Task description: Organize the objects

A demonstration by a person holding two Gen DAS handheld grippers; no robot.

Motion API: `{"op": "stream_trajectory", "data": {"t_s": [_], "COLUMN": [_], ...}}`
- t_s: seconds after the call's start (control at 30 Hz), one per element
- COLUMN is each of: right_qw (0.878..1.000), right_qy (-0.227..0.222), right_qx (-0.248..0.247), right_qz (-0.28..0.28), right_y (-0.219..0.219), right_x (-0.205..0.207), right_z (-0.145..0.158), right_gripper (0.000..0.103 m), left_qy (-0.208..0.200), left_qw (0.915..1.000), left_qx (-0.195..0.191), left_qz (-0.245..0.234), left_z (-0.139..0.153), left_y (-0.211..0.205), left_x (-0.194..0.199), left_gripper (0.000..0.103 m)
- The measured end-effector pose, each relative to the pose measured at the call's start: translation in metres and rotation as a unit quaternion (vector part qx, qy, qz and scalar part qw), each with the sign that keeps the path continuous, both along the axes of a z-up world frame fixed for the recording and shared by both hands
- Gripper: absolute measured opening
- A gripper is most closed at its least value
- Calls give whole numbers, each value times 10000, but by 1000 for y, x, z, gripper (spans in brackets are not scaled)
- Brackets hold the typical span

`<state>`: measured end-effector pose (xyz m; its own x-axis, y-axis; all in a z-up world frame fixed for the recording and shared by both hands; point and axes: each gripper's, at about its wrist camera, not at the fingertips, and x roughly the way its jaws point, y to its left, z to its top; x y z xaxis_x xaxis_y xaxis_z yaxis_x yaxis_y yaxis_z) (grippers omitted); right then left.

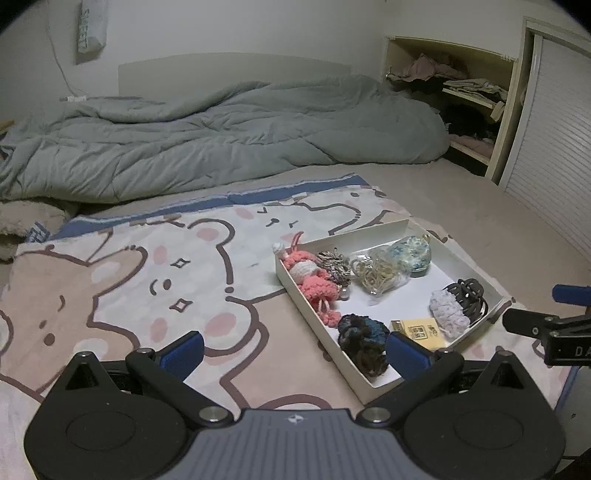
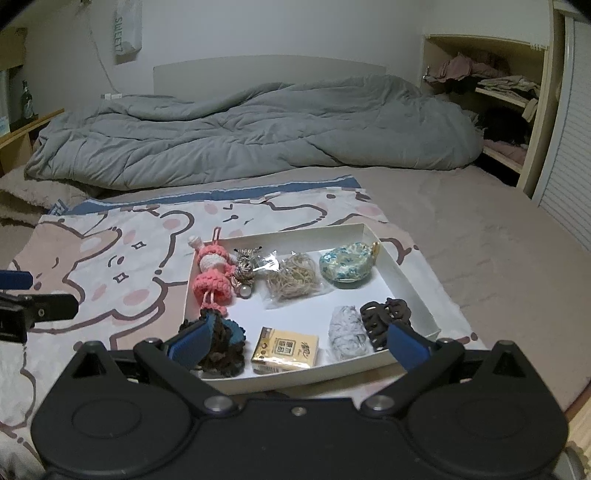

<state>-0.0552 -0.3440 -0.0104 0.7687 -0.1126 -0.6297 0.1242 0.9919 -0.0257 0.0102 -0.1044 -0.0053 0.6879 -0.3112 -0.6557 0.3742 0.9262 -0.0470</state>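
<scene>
A shallow white tray [image 2: 402,275] is sitting on a cartoon-bear blanket [image 2: 122,266] spread across a bed, holding a small collection of keepsakes. A hanging bag [image 2: 127,31] on the wall behind is showing the letters "SWEET" down its side, while a small yellow packet [image 2: 285,349] at the tray's near edge is carrying dark printed characters too small to read. Beside the packet a dark crocheted piece [image 2: 225,354] is lying at the near left corner, with a pale knitted roll [image 2: 347,330] and a brown hair claw [image 2: 384,317] to its right. Along the far side a pink crocheted doll [image 2: 212,275], a striped yarn charm [image 2: 245,267], a clear bag of rubber bands [image 2: 293,282] and a blue floral pouch [image 2: 347,266] are lining up in a row. The right tongs [image 2: 295,343] are hovering over the tray's near edge, spread as wide as they go and gripping nothing. The left tongs [image 1: 293,350] are hanging just left of the tray, equally wide and empty, their right blue pad [image 1: 408,354] overlapping the tray's near corner in view. A grey quilt [image 1: 221,136] is lying rumpled at the head of the bed.
</scene>
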Motion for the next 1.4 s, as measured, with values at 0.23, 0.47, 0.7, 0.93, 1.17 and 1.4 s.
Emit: {"op": "stream_trajectory", "data": {"t_s": [0.23, 0.47, 0.7, 0.93, 1.17, 1.4], "right_qw": [9998, 9996, 9997, 9997, 9997, 9997], "right_qy": [-106, -117, -115, -71, -51, -49], "right_qx": [-148, -252, -228, -238, -240, -218], "right_qz": [-9, 23, 24, 0, -20, -33], "right_y": [7, 14, 15, 15, 13, 12], "right_x": [-11, -12, -13, -13, -13, -13], "right_z": [2, 3, 3, 3, 2, 3], "right_gripper": [103, 103, 103, 103, 103, 103], "left_qy": [-52, -90, -74, -81, -97, -94], "left_qw": [9999, 9998, 9998, 9997, 9997, 9997], "left_qx": [109, 127, 173, 211, 212, 210], "left_qz": [-30, -77, 40, 95, 91, 92], "left_z": [-4, -3, -5, -5, -4, -4], "left_y": [1, 0, 2, 4, 4, 4], "left_x": [-6, -10, -8, -6, -7, -7], "left_gripper": [103, 103, 103, 103, 103, 103]}}
